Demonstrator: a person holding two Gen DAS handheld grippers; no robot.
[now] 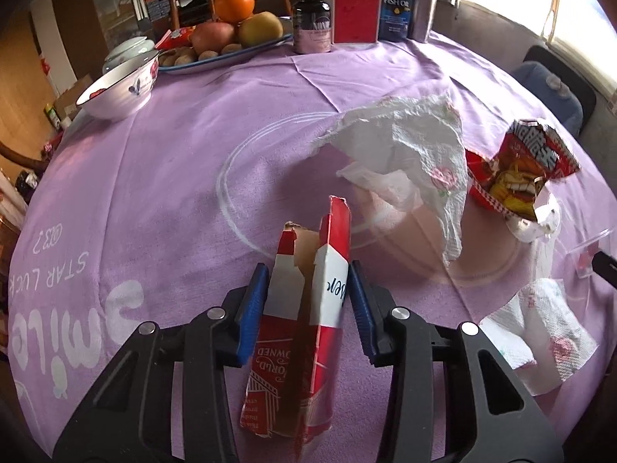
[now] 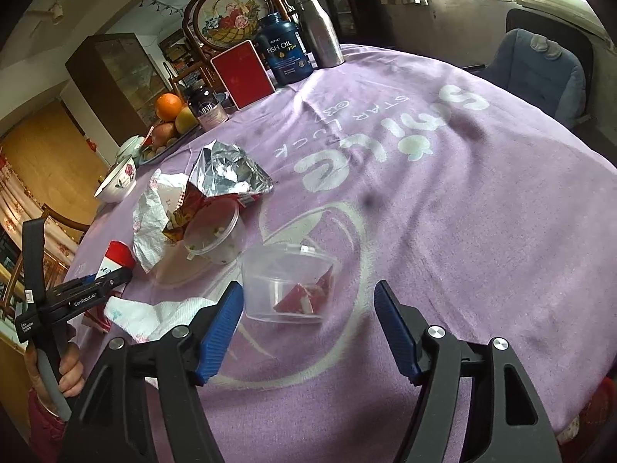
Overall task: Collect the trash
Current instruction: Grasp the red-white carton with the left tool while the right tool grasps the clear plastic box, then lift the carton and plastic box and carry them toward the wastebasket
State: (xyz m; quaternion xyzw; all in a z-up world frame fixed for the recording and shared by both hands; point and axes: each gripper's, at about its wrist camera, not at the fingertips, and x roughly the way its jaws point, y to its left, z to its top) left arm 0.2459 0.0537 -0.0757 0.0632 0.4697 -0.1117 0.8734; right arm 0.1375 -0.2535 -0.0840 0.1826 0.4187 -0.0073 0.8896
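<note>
A torn red and white carton (image 1: 308, 308) stands upright on the purple tablecloth (image 1: 154, 193) with my left gripper (image 1: 308, 268) shut on it, both blue pads pressed to its sides. In the right wrist view the carton (image 2: 115, 254) shows above the left gripper (image 2: 112, 276), which a hand holds at the left edge. My right gripper (image 2: 308, 289) is open. A clear plastic container (image 2: 289, 281) with red scraps inside lies just ahead of its fingertips, nearer the left one. A white napkin (image 1: 416, 146), a torn snack bag (image 1: 520, 169) and a crumpled napkin (image 1: 540, 328) lie around.
A round plastic tub (image 2: 216, 235) and the bag's foil lining (image 2: 227, 169) sit mid-table. A patterned bowl (image 1: 119, 88), a fruit tray (image 1: 227, 54), supplement bottles (image 1: 312, 23), a red box (image 1: 356, 9) and a metal flask (image 2: 318, 27) line the far edge. A blue cushioned chair (image 2: 540, 73) stands beyond.
</note>
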